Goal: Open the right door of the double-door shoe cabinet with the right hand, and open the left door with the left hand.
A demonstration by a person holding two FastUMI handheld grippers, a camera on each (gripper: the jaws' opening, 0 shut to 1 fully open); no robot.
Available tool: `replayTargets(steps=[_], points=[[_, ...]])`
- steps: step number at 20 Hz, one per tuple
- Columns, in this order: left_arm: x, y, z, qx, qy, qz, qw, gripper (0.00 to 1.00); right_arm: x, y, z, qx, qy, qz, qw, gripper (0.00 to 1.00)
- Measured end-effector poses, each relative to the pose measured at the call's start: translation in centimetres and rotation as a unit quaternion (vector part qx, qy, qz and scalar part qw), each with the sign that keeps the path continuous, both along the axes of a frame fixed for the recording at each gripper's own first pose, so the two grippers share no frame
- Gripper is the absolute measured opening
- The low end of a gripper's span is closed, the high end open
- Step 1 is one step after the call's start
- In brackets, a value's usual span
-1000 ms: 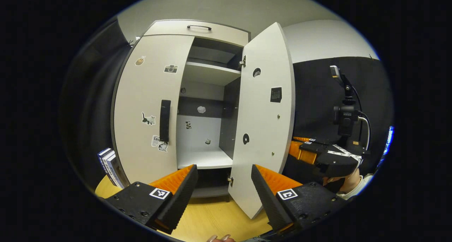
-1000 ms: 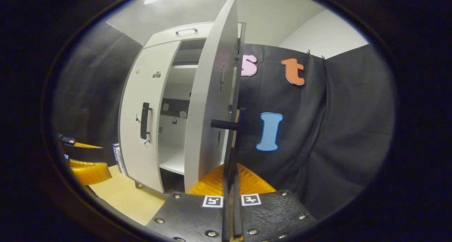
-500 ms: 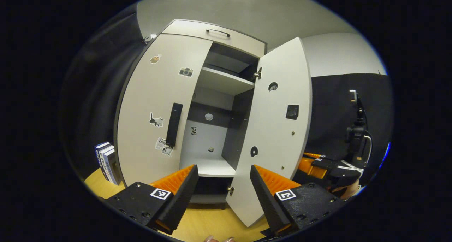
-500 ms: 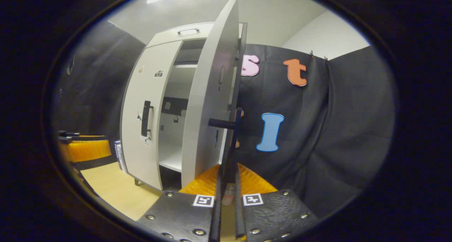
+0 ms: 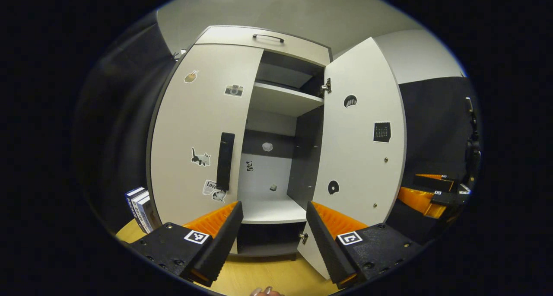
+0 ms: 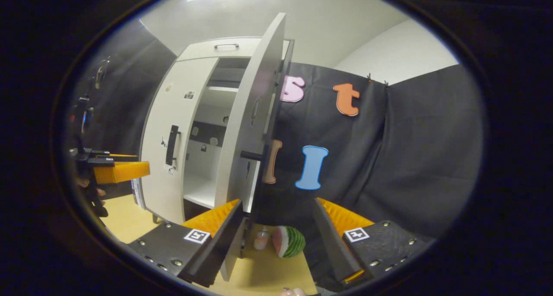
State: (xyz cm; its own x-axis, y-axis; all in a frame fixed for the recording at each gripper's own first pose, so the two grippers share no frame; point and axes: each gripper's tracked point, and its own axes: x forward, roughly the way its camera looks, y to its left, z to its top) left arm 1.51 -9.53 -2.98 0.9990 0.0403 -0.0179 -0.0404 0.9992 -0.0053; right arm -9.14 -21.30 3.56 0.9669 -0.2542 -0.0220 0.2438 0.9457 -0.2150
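Observation:
The white shoe cabinet's left door (image 5: 203, 127) is closed, its black handle (image 5: 225, 161) upright near the inner edge. The right door (image 5: 360, 144) stands swung wide, baring the shelves. My left gripper (image 5: 273, 214) is open, short of the cabinet and holding nothing, its fingers framing the bottom shelf. In the right gripper view the right door (image 6: 246, 127) is nearly edge-on, with its black handle (image 6: 258, 175) sticking out. My right gripper (image 6: 276, 207) is open, the handle's lower end just inside its left finger, untouched. The left gripper (image 6: 121, 171) shows at far left.
A drawer with a handle (image 5: 268, 37) tops the cabinet. Books (image 5: 140, 203) lean at its left foot on the wooden floor (image 5: 268, 278). A toy watermelon (image 6: 288, 241) and a small bottle (image 6: 261, 239) lie behind the open door. A camera stand (image 5: 473, 144) is at right.
My right gripper has opened and let go of the right door's handle. The right door has swung farther open. The left gripper has drifted slightly and stays open.

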Motion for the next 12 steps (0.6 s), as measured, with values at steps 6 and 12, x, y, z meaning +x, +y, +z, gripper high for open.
replayTargets(steps=[6,12], points=[[1.6,3.1,0.7,0.010,-0.011,0.006,1.000,0.92,-0.8,6.1,3.7,0.057,-0.051,0.049,0.996,0.97],[4.5,7.8,3.0,0.051,-0.039,0.010,0.998,0.94,1.5,11.4,4.2,0.049,-0.065,0.064,0.995,0.97]])
